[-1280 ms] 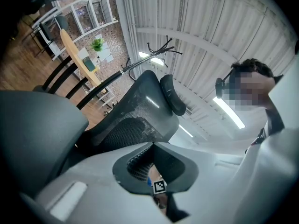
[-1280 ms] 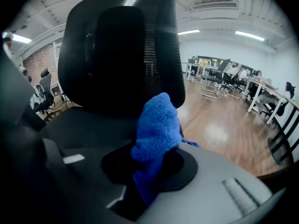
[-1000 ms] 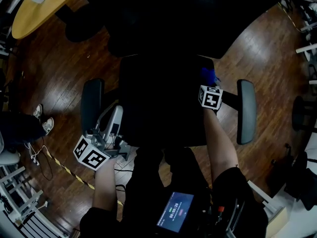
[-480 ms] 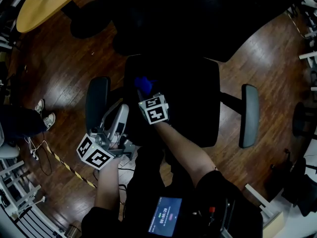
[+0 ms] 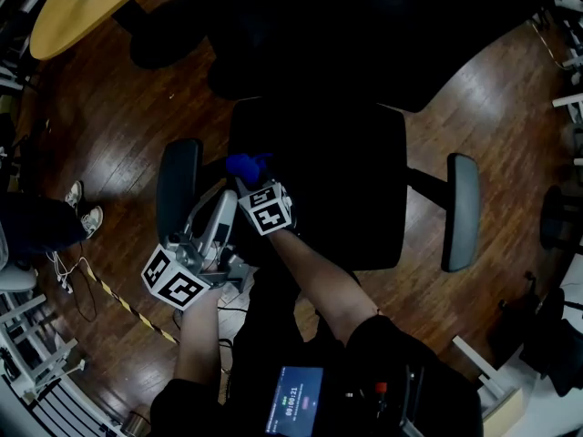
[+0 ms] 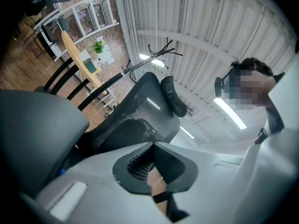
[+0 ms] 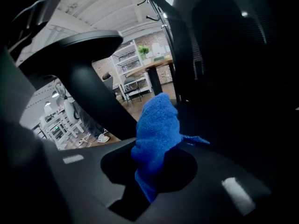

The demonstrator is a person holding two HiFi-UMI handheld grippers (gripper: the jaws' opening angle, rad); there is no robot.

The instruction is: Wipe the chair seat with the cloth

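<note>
The black chair seat [image 5: 337, 180] fills the middle of the head view, between a left armrest [image 5: 176, 188] and a right armrest [image 5: 462, 209]. My right gripper [image 5: 249, 178] is at the seat's left edge, shut on a blue cloth [image 5: 245, 165] that bunches out past its jaws. In the right gripper view the cloth [image 7: 156, 134] stands up from the right gripper [image 7: 154, 149], with the left armrest [image 7: 74, 48] looming just beyond. My left gripper [image 5: 211, 228] hangs below that armrest, off the seat, jaws together and holding nothing. The left gripper view looks up past the left gripper [image 6: 153, 146] at the chair back [image 6: 145, 104].
Dark wooden floor surrounds the chair. A yellow round table [image 5: 77, 12] sits far left, and a second dark chair [image 5: 364, 25] stands beyond the seat. Someone's shoes [image 5: 80, 212] and striped tape [image 5: 127, 309] lie on the left. White frames line the right edge.
My right gripper has swept the blue cloth across the seat, from near the right armrest to the left edge. The left gripper has stayed put.
</note>
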